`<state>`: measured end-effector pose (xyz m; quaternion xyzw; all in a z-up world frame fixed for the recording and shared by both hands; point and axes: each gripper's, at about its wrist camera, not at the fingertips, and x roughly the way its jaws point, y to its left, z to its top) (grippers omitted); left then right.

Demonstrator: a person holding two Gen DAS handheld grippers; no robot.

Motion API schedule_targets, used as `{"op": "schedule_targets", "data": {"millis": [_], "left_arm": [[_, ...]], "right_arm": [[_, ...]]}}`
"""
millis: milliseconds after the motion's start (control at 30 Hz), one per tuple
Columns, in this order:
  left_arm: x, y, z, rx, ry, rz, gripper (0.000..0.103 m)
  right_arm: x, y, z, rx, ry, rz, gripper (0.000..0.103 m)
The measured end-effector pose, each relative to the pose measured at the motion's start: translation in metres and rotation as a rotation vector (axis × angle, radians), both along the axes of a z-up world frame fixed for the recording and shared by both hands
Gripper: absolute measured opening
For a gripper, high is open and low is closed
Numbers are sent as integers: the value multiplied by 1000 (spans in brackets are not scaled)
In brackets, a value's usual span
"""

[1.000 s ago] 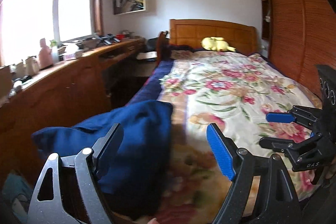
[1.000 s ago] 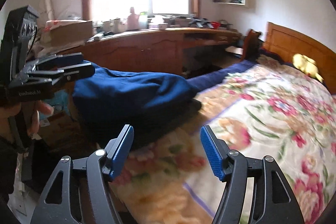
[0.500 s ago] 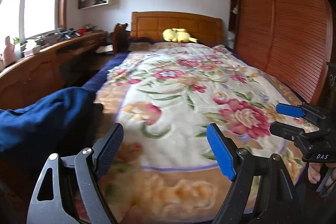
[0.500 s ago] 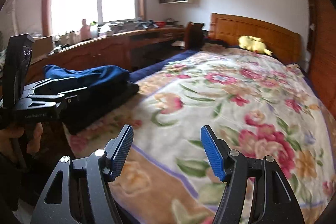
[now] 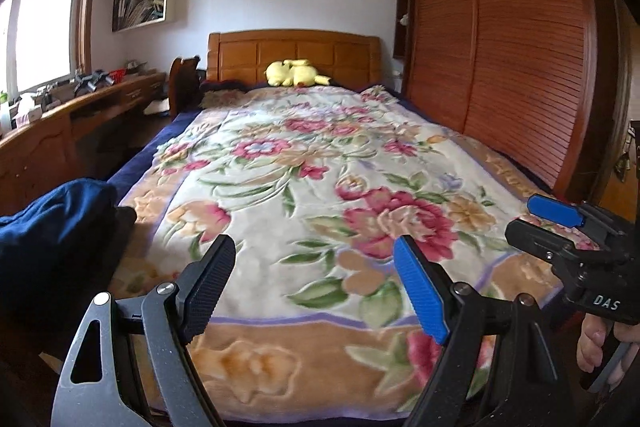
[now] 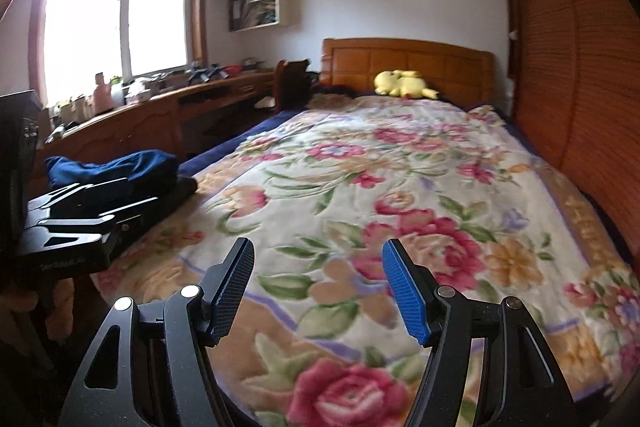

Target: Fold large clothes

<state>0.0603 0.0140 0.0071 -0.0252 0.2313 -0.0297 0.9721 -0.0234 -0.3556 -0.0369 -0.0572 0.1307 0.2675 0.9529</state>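
**Both grippers empty over the bed, blue garment off to the side**

So the left gripper [image 5: 314,283] and right gripper [image 6: 318,285] were both spread wide with nothing between the pads, hovering over the foot of the floral blanket [image 5: 320,163]. The dark blue garment [image 6: 120,167] sat bunched at the bed's left edge, beside the wooden desk [image 6: 160,111]. Yellow plush toy [image 5: 296,73] was up by the headboard [image 5: 294,53].
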Motion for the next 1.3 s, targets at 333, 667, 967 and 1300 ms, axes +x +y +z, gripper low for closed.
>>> {"op": "schedule_targets", "data": {"millis": [333,667,967,1300], "left_arm": [[-37,-28,11,-24,-59,3,82],[-43,-36,10,-8,-68,-8,82],[-44,-37,10,-6,-69,-6,82],[-44,-38,11,-4,-68,-4,82]], "right_arm": [[-58,-18,-13,88,-23,-89,69],[-60,-31,-19,123,-13,-122,69],[-52,-30,-22,114,-17,-126,69],[-49,-33,-23,111,-17,-123,69]]}}
